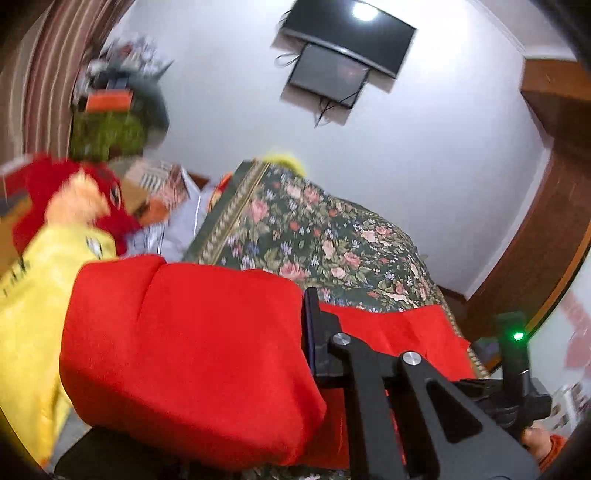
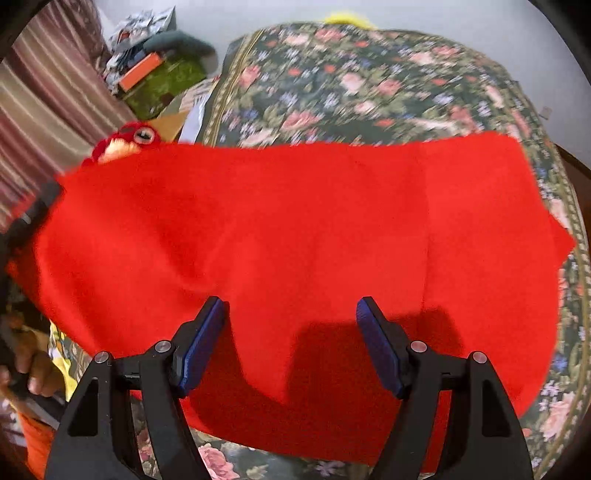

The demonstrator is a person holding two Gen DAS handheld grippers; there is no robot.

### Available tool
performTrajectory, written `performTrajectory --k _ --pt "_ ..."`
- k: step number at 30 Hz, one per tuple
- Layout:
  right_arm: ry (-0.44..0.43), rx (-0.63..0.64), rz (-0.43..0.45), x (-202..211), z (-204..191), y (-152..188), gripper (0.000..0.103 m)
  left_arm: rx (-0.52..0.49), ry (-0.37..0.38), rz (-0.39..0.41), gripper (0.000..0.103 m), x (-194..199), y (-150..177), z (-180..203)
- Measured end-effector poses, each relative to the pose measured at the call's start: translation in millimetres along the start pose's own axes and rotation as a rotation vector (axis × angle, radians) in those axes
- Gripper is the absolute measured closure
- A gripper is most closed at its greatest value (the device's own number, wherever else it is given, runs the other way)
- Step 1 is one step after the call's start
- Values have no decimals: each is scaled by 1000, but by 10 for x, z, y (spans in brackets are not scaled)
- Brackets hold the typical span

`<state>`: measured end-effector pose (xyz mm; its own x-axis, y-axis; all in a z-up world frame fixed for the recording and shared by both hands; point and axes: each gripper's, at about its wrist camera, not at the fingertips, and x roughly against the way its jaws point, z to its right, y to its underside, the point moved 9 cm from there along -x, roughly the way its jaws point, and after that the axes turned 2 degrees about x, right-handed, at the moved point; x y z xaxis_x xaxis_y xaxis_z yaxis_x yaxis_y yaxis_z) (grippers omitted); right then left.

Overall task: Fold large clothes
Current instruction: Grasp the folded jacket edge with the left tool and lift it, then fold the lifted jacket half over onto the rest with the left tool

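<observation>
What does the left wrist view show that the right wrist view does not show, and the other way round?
Only the left wrist view shows the wall screen, the yellow cloth, and the left gripper shut on a lifted fold of the red garment.

Only the right wrist view shows the right gripper, open above the cloth and holding nothing, and the garment spread wide.

Both views show the red garment, the floral bedspread and the red plush toy.

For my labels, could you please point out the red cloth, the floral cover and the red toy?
red cloth [image 2: 314, 229], right wrist view, its middle.
floral cover [image 2: 369, 85], right wrist view, bare top.
red toy [image 2: 125, 142], right wrist view, its head.
</observation>
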<state>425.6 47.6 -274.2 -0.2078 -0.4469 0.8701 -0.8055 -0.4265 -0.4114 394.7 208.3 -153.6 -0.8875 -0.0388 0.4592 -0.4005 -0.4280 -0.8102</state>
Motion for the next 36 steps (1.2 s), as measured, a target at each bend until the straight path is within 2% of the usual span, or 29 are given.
performTrajectory --k 3,7,11,15,18,24,27,29,34,36 --pt "-5 10 -23 -100 -38 83 24 -71 5 7 95 -17 3 204" --pt "0 37 -25 9 -36 147 23 -118 22 -20 95 -137 60 459" --pt "15 -4 32 354 159 212 23 -115 62 -60 95 -246 123 695" --pt "92 -66 103 826 652 368 23 -181 120 -84 95 -293 210 1143" --pt "156 -139 126 1082 1080 543 23 -256 154 -93 95 -319 298 1562" --pt "166 -332 140 1337 1677 963 23 -381 292 -121 95 -344 571 2439" --pt "162 -380 150 1408 1795 1094 23 -408 357 -192 95 -410 812 2713" --pt "167 -388 156 1458 1848 1146 23 -419 385 -284 95 -506 1054 2809" --pt "169 -393 170 1572 1911 1223 23 -403 416 -533 96 -713 1705 2729" --pt "172 -394 176 1600 1940 1241 23 -407 403 -586 96 -725 1882 2661"
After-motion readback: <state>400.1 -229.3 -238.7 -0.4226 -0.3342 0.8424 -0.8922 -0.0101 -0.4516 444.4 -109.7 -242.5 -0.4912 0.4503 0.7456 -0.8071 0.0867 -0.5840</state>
